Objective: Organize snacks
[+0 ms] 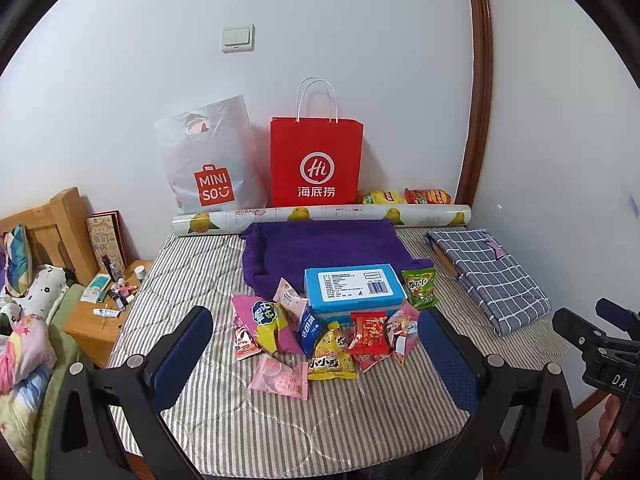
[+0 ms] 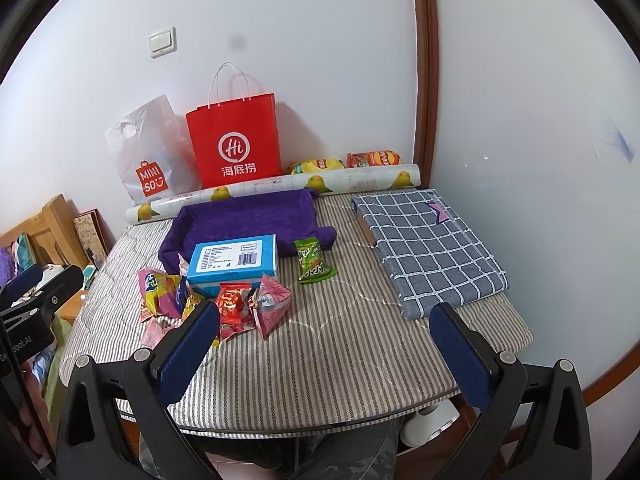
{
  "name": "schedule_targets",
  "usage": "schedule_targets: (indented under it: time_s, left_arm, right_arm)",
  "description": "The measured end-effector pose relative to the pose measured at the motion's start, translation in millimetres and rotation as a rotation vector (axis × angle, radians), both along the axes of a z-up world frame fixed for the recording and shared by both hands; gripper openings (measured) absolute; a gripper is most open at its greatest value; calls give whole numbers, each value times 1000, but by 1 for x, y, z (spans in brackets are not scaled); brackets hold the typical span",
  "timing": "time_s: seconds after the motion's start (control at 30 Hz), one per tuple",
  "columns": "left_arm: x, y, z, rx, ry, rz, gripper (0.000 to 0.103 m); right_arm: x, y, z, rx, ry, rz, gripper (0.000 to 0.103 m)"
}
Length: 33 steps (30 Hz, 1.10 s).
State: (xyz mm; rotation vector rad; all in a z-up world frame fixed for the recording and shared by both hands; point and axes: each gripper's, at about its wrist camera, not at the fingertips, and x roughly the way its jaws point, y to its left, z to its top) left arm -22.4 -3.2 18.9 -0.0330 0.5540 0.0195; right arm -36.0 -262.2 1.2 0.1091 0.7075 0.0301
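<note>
On the left, we hold our left claw (image 1: 316, 344) spread wide and empty above the striped padded surface (image 1: 352, 416). Between its blue pads lies a heap of small colourful snack packets (image 1: 320, 340), touching the front of a light blue rectangular box (image 1: 352, 288). Behind the box sits a purple soft fabric tray (image 1: 320, 248). Just right of the box lies a green foil snack packet (image 2: 313, 261), apart from the heap. Further right, our right claw (image 2: 324, 338) hangs wide and empty, near a folded grey checked cloth (image 2: 428, 244).
</note>
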Motion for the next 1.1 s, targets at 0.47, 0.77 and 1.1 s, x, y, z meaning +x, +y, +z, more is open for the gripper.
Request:
schedule_targets:
  time_s: [0.47, 0.77, 1.1]
  left_arm:
    - [-1, 0, 2, 4, -3, -1, 103]
    - [-2, -2, 1, 7, -5, -4, 103]
    - [-1, -6, -2, 11, -4, -15, 101]
  right_arm:
    - [-2, -1, -2, 3, 2, -5, 103]
    - [-2, -1, -1, 3, 0, -2, 103]
    - [0, -1, -2, 22, -3, 14, 103]
